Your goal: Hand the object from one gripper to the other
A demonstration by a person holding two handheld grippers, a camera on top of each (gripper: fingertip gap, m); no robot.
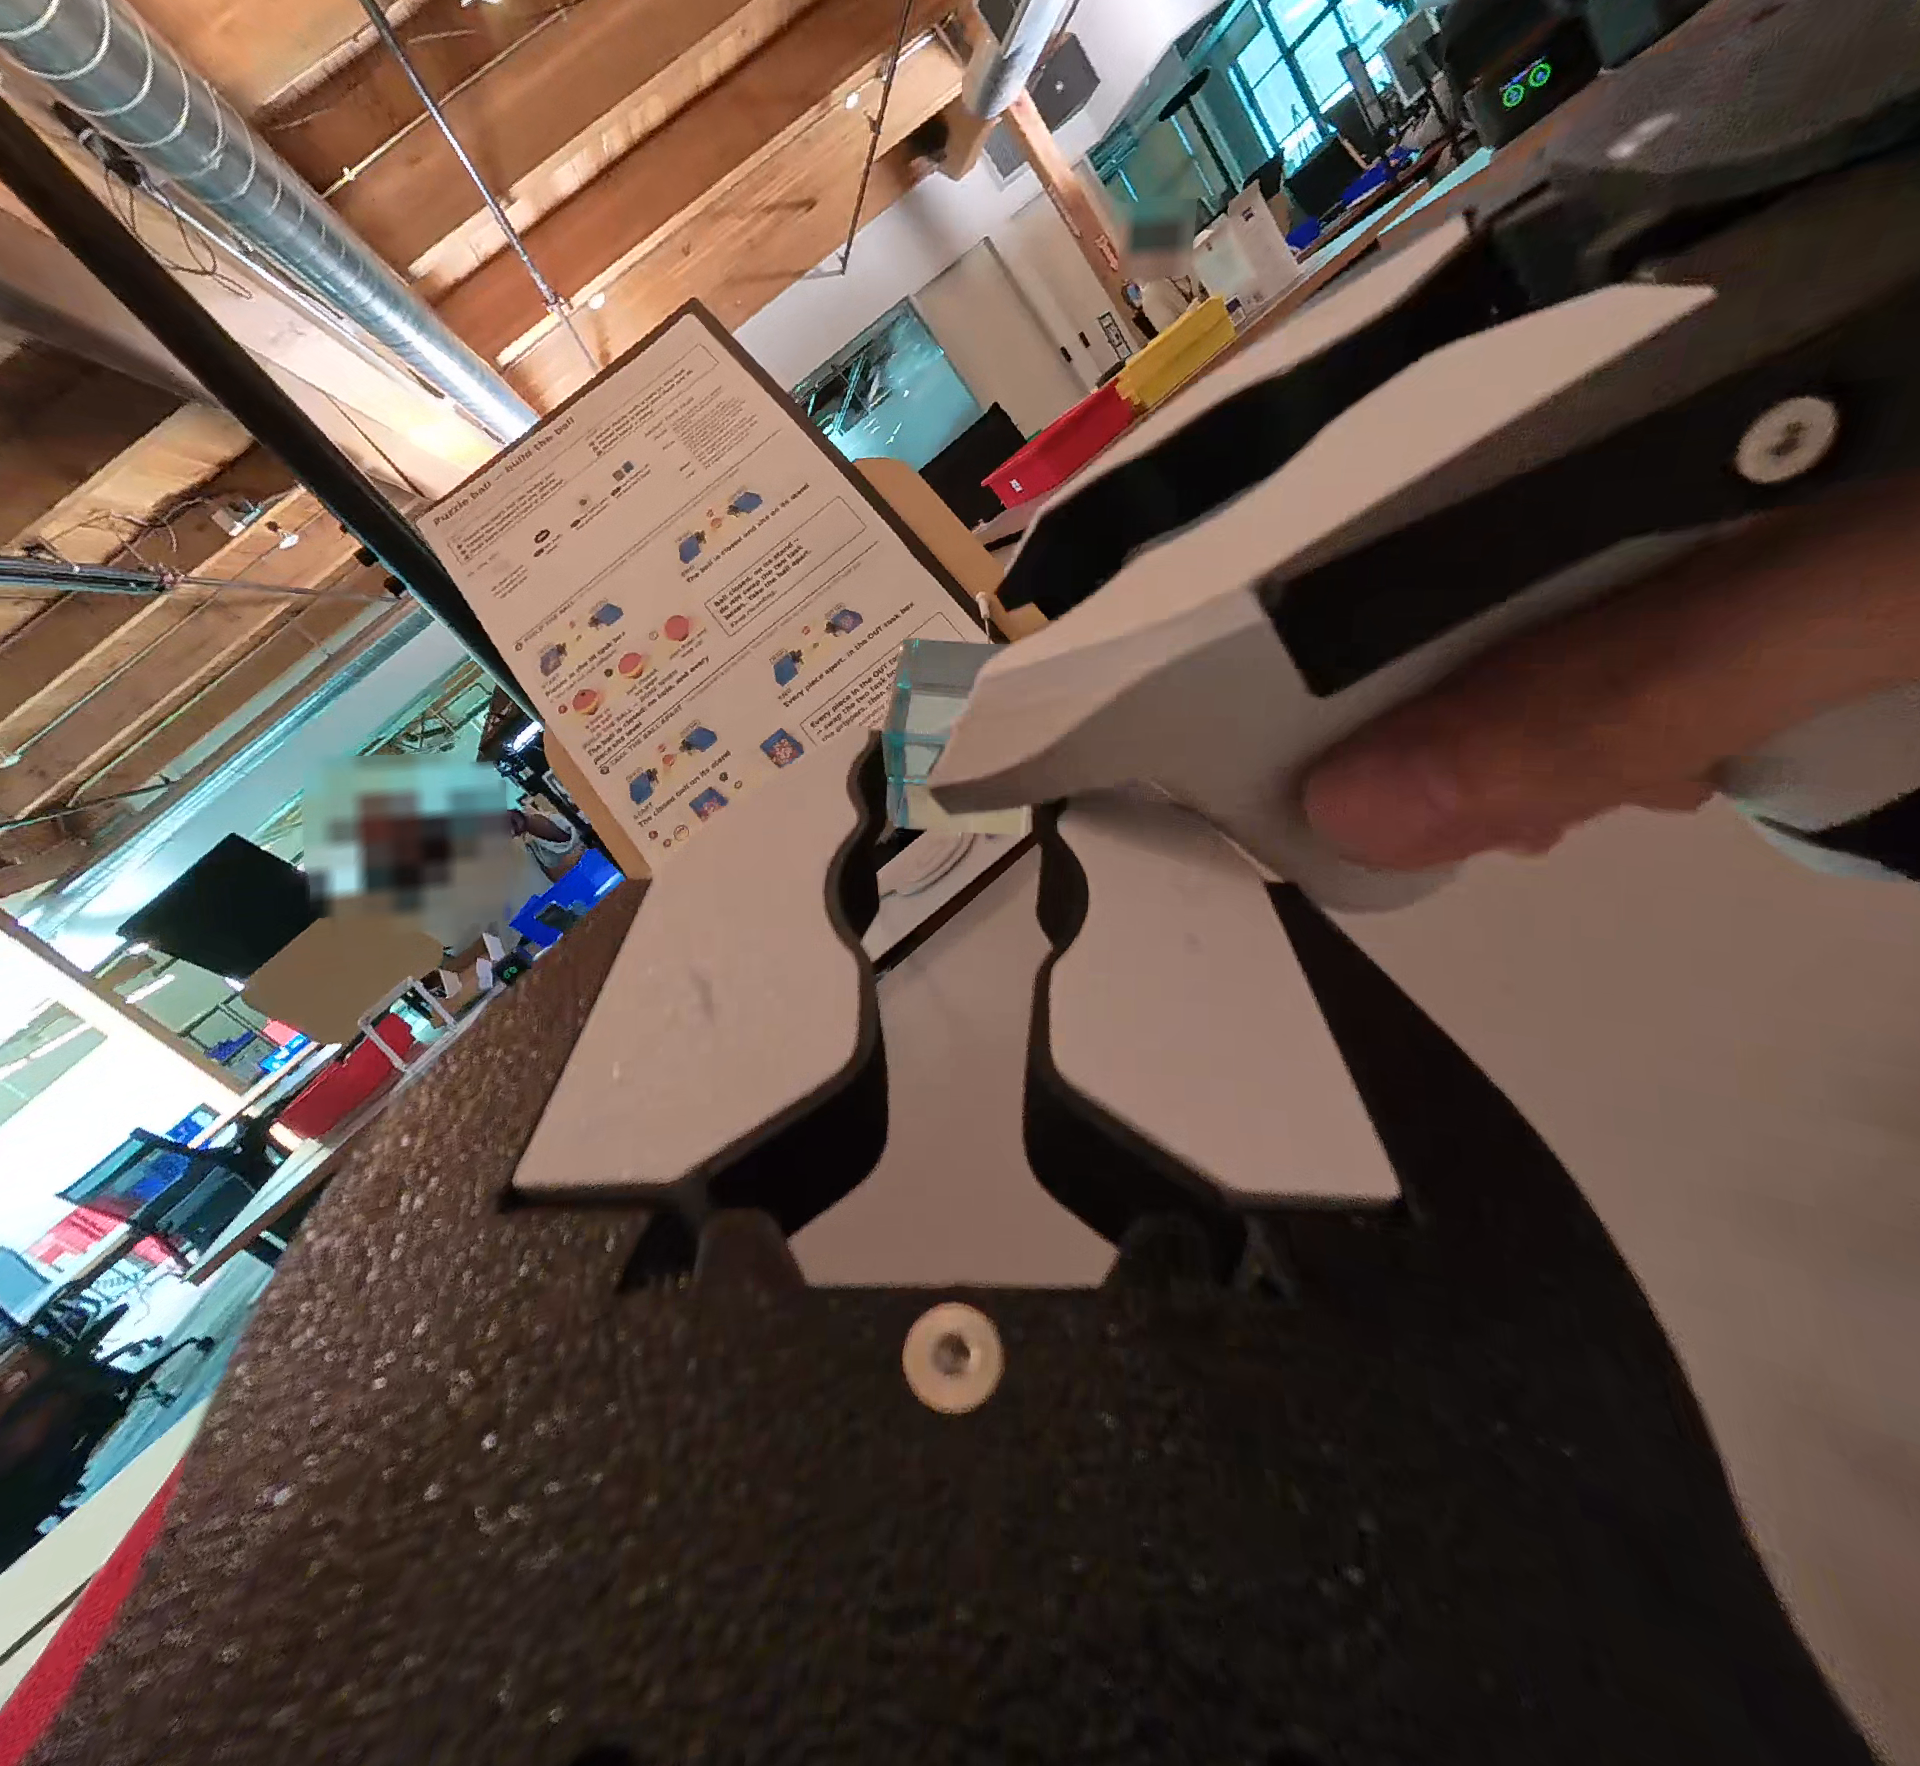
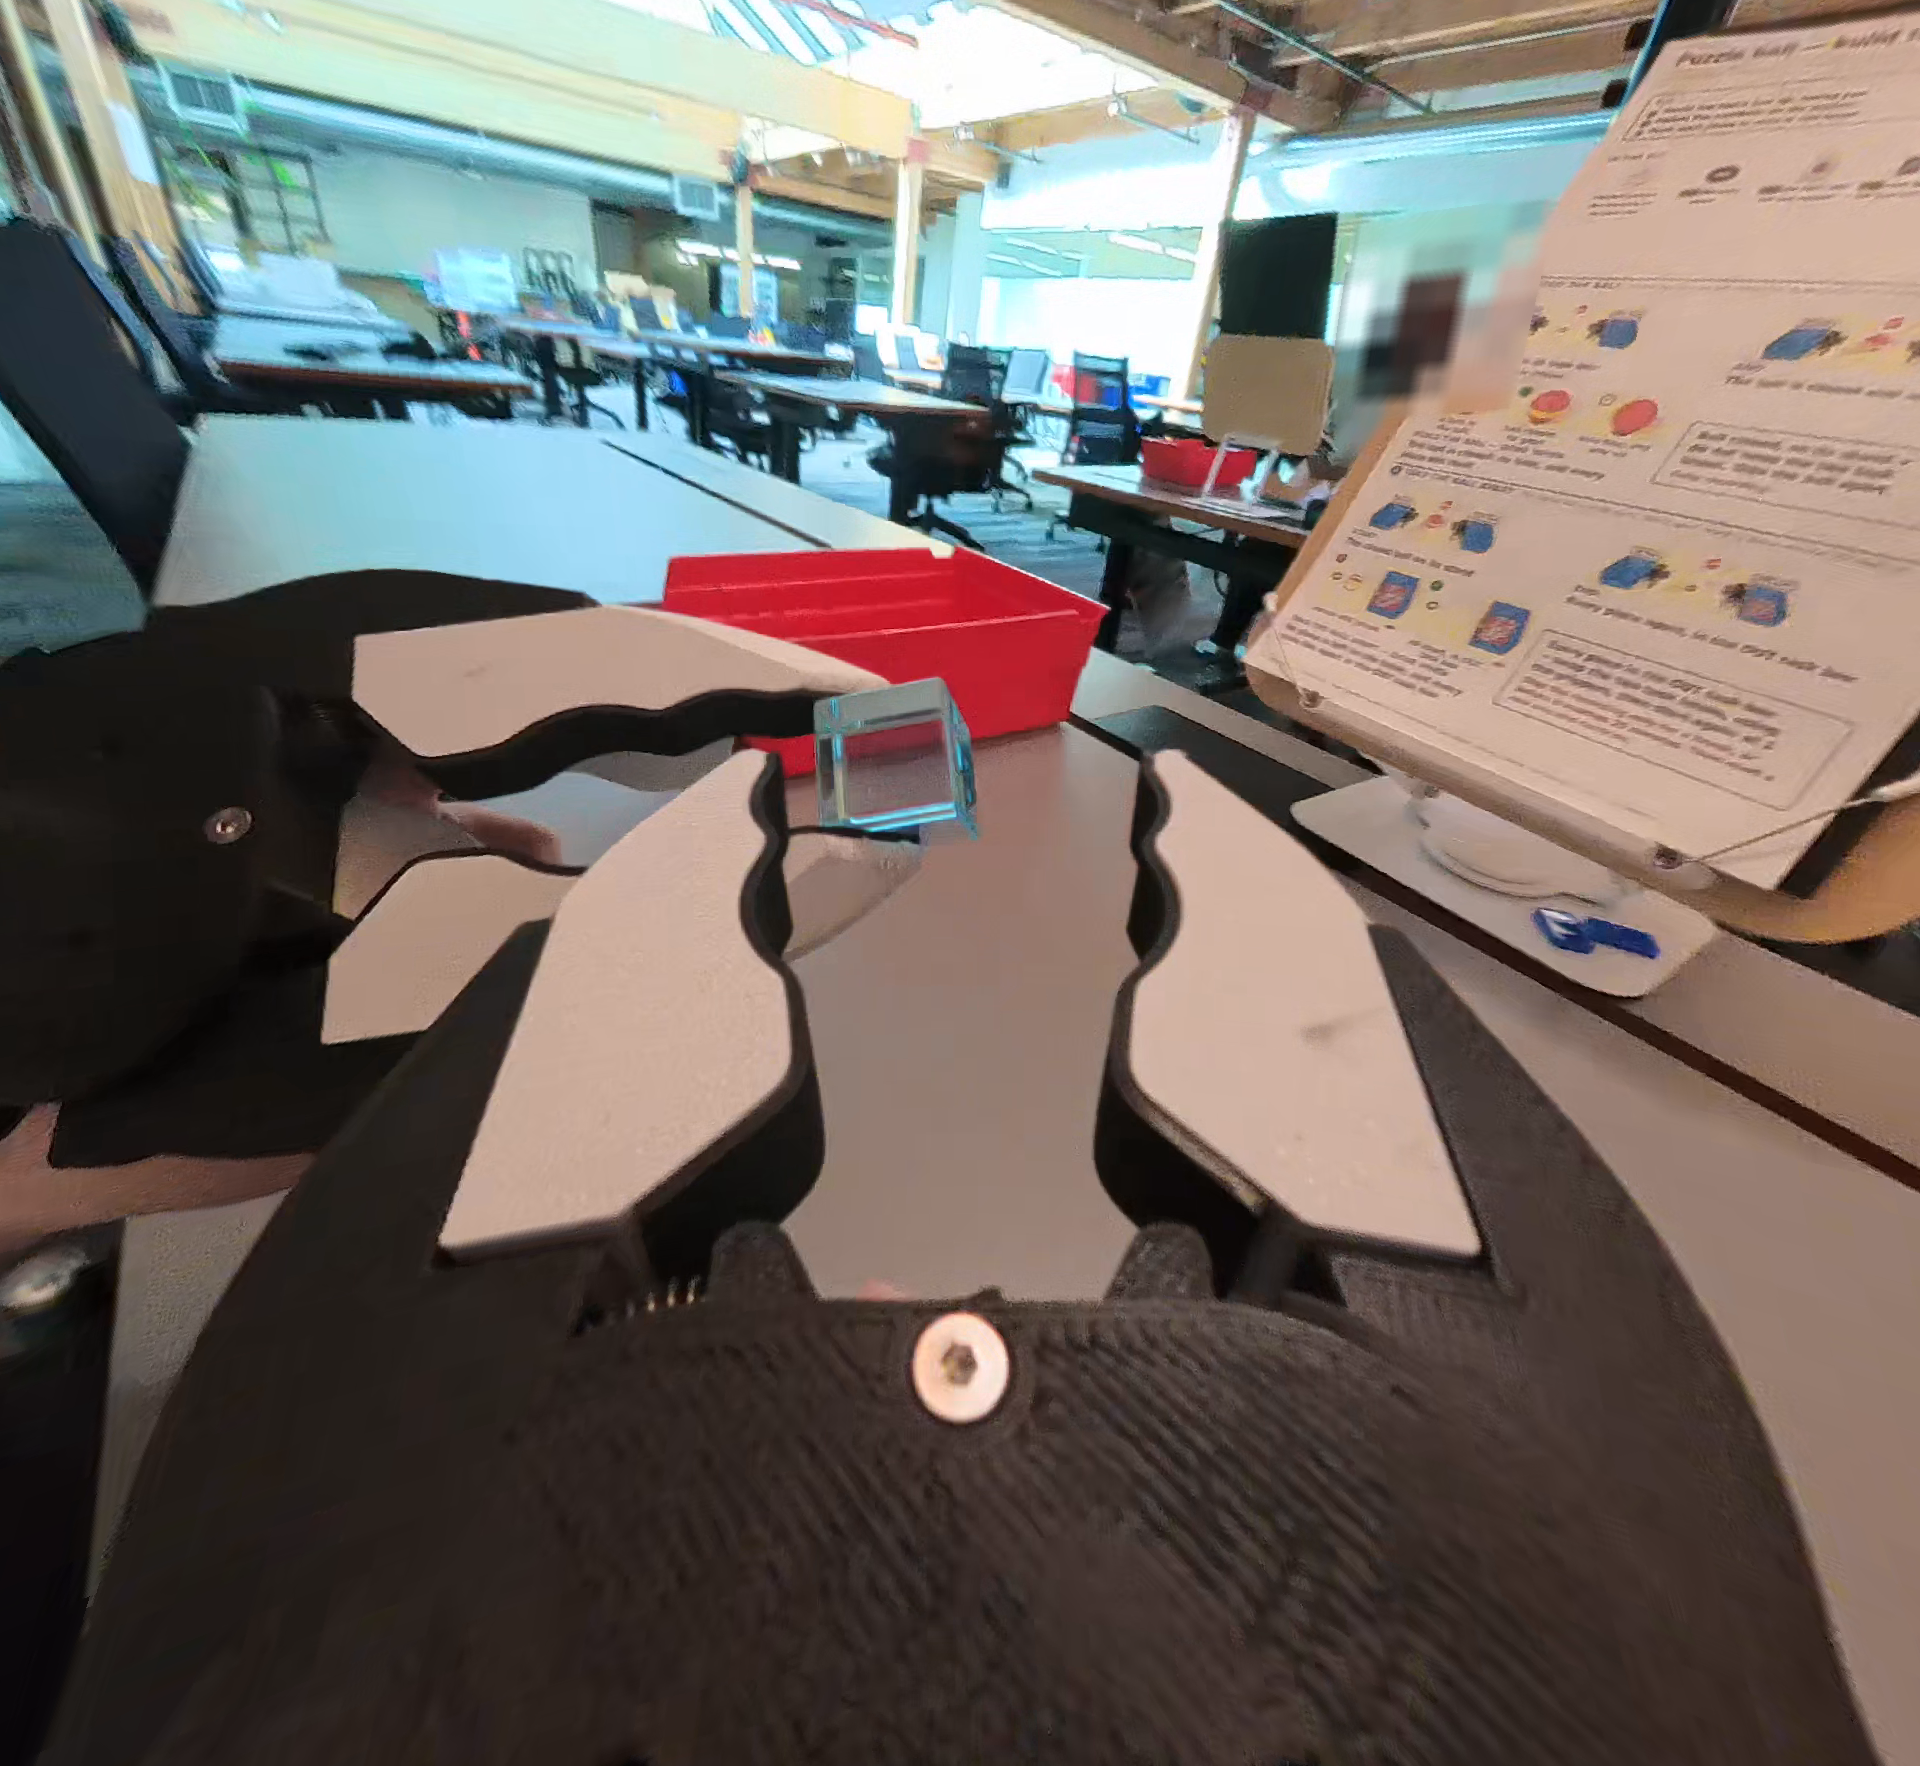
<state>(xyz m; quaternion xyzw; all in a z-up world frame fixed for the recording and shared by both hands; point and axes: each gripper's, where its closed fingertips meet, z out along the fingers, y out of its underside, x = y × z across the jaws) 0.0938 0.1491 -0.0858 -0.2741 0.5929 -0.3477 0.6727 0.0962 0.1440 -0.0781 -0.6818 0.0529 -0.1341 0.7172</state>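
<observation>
Left wrist view: clear cube [image 1: 914, 729] clamped between tips of left tongs [image 1: 951, 812], partly hidden by lower finger of right tongs [image 1: 987, 667] reaching in from right. Right wrist view: right tongs [image 2: 956, 781] spread wide, cube [image 2: 894, 766] seen at their mouth, nearer left finger. Red bin [image 2: 935, 636] noted beyond tips; instruction sheet [image 2: 1610, 521] at right.

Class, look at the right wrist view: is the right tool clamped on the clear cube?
No, the right tool stands wide open, while the left tool pinches the clear cube at its tips.
</observation>
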